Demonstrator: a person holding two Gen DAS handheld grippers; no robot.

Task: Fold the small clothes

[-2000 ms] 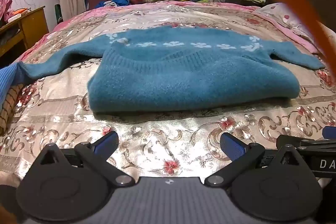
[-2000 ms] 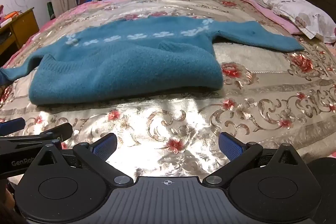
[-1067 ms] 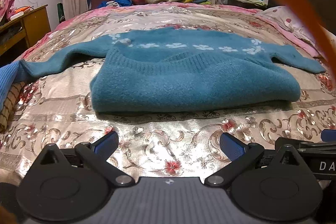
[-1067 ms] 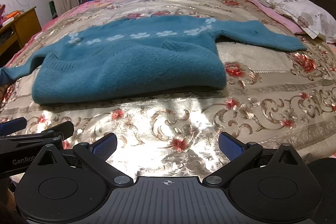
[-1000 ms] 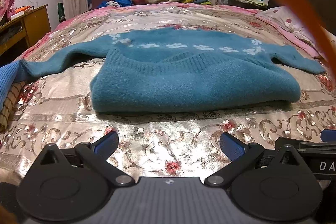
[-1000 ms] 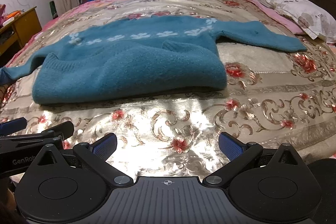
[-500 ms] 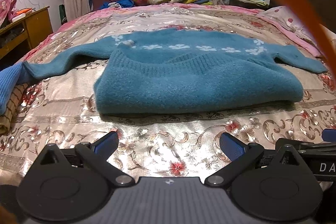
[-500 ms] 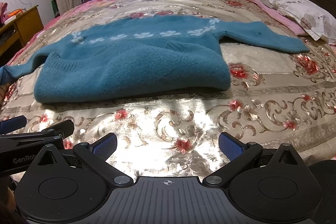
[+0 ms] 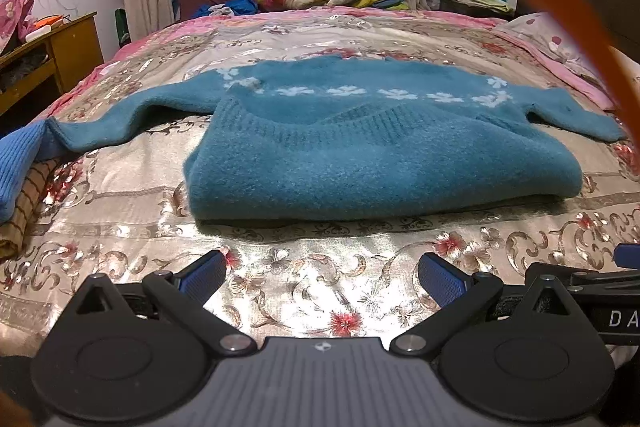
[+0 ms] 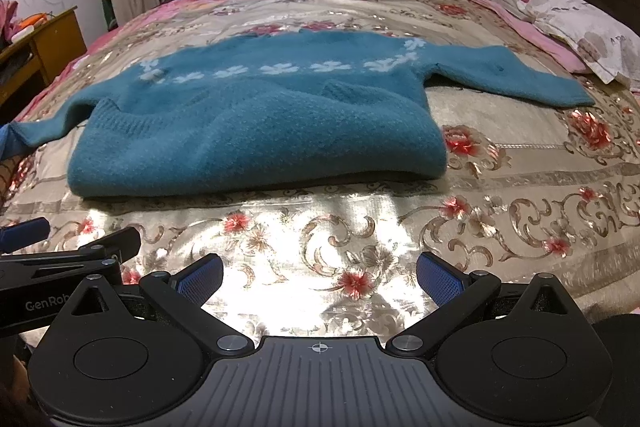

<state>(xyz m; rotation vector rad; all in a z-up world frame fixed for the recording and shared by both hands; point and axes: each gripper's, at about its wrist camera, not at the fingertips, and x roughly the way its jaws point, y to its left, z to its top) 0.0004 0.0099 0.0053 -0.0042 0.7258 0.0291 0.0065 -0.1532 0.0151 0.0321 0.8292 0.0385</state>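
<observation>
One bed (image 9: 320, 39), wide, covered by a shiny floral bedspread (image 10: 360, 227) in gold and pink with red blossoms and scroll patterns. One teal sweater (image 9: 380, 155) lies on it mid-bed, fuzzy knit, lower half folded up over the chest so the ribbed hem sits below a row of white flowers; two sleeves spread out flat, one to each side. One pillow (image 10: 576, 15), pale with spots, at the bed's right edge. One wooden side table (image 9: 60, 47) by the left wall. One folded blue knit (image 9: 18, 167) on a striped cloth at the left edge, just beside the sweater's cuff.

Two grippers, both low over the near bedspread, well short of the sweater. Left gripper (image 9: 322, 273): blue ribbed pads spread wide, nothing between. Right gripper (image 10: 320, 275): likewise spread, empty, level with the left.
</observation>
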